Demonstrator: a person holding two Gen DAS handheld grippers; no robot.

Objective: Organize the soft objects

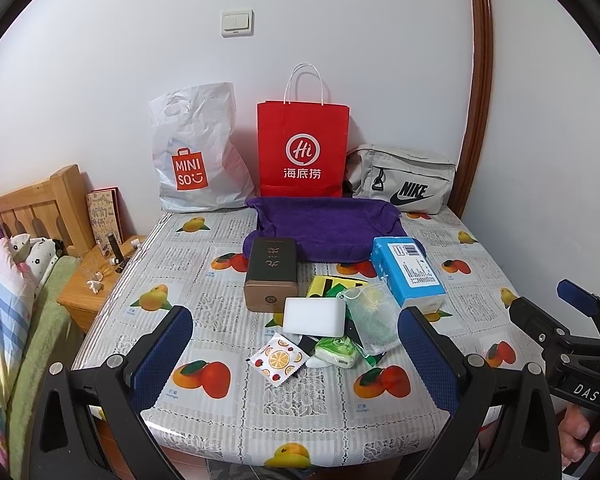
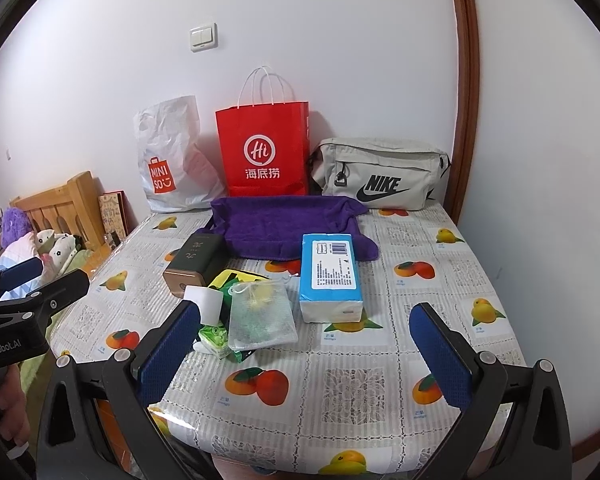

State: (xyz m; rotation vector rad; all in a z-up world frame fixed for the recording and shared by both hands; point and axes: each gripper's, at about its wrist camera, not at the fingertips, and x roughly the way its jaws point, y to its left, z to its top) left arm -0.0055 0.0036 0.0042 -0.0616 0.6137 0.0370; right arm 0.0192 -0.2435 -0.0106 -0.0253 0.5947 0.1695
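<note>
I am holding both grippers back at the near edge of the surface, nothing picked yet. The left gripper and right gripper are both gaping wide and empty. The soft things are sitting mid-frame: white sponge, mesh pouch, tissue pack, purple towel behind. Next, I judge, I am needing a reach forward onto the sponge. Three bags are leaning against the white wall at the back; a bed is showing lower left.
</note>
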